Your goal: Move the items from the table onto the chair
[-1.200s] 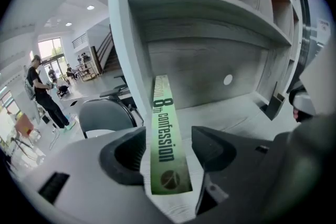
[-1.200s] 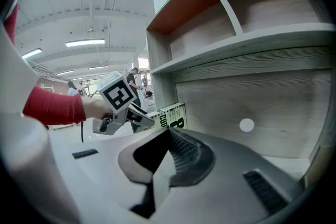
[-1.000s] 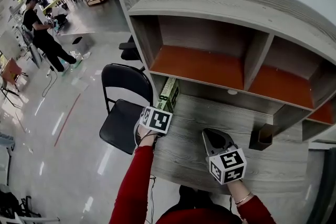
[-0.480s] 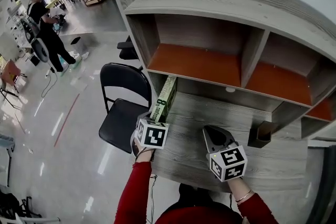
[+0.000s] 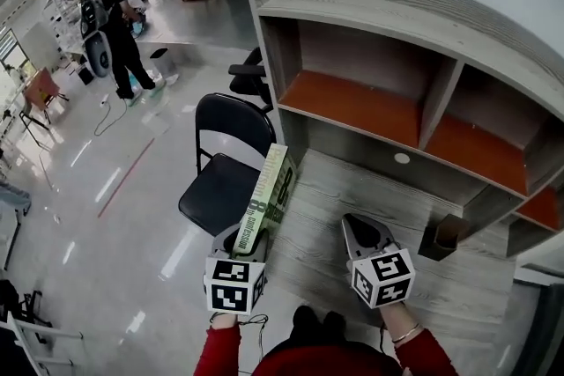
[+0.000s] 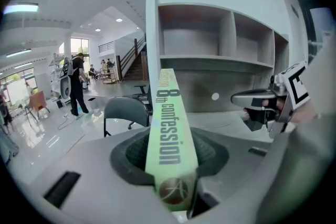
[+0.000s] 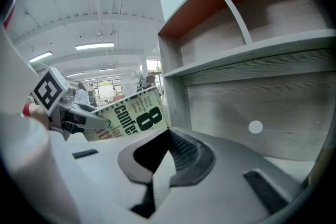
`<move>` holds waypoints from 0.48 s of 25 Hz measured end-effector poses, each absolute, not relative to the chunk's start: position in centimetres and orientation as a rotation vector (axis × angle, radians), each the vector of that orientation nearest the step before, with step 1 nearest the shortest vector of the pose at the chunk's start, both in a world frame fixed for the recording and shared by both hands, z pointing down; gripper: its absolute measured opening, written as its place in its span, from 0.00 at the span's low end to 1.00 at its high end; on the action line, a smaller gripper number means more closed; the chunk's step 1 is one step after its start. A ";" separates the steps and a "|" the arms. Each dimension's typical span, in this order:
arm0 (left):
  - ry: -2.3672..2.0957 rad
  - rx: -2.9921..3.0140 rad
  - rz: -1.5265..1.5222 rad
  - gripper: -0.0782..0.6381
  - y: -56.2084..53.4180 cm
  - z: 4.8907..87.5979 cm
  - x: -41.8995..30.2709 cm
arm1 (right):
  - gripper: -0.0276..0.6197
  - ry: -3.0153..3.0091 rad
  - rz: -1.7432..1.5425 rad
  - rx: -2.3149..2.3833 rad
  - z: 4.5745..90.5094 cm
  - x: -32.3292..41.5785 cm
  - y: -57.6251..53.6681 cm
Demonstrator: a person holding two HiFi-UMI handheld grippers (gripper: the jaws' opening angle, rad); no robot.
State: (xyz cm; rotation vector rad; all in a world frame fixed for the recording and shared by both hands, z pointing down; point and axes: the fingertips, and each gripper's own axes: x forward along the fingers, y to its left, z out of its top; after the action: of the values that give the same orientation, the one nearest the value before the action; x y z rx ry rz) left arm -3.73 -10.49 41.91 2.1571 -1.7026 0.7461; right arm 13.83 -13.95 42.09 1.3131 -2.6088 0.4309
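Observation:
A thin green book (image 5: 270,196) printed "8th confession" hangs tilted over the table's left edge, above the black folding chair (image 5: 220,189). My left gripper (image 5: 245,240) is shut on the book's near end; its jaws have just been closing on it. In the left gripper view the book (image 6: 168,134) runs straight out from between the pads, with the chair (image 6: 123,110) behind it. My right gripper (image 5: 361,229) hovers over the grey wooden table (image 5: 326,189), shut with nothing in it. Its view shows the jaws (image 7: 167,134) met and the book (image 7: 131,113) to the left.
A wooden shelf unit (image 5: 370,101) with orange-floored compartments stands on the table's back. A small brown container (image 5: 441,235) sits at the table's right. An office chair (image 5: 247,79) stands behind the folding chair. A person (image 5: 119,13) stands far off on the shiny floor.
My left gripper has pulled back toward me and risen, lifting the green book away from the shelf's side and tilting it. The right gripper has hardly moved.

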 end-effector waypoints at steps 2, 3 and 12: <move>-1.741 2.115 0.723 0.33 -9.1 42.0 -4.9 | 0.05 -2.628 0.426 1.278 42.0 13.2 -13.5; -1.759 2.093 0.711 0.33 -8.4 42.0 -5.5 | 0.05 -2.639 0.425 1.257 42.0 12.8 -13.2; -1.892 1.983 0.635 0.33 -5.9 40.5 -11.8 | 0.05 -2.733 0.386 1.090 41.1 7.2 -12.3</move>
State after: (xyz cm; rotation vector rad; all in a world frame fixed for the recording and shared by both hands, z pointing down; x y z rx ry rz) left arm -11.83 -5.94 40.45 1.9835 -1.8924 0.6348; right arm 7.16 -12.30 41.06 1.0900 -2.7326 0.3857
